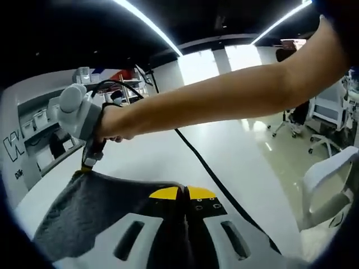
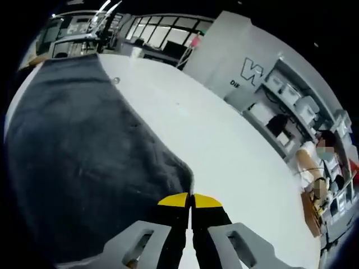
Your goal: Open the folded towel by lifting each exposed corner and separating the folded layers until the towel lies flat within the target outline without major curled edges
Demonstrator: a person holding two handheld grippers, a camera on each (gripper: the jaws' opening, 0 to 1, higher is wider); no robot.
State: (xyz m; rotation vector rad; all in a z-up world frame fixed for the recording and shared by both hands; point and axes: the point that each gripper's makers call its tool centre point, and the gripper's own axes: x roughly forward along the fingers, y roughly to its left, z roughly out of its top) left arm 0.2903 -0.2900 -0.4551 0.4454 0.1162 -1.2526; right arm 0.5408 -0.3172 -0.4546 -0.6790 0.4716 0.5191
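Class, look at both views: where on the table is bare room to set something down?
Bare white table lies beyond the grey towel's edge, toward the shelves. In the left gripper view, it is bare past the black cable. It is crowded at the towel, where both tools grip.

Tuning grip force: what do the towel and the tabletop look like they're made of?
Towel: dark grey fabric, likely terry or microfibre; matte, napped surface, drapes softly between the left gripper and right gripper.
Table: hard, smooth white top, probably laminate; faint sheen in the left gripper view.
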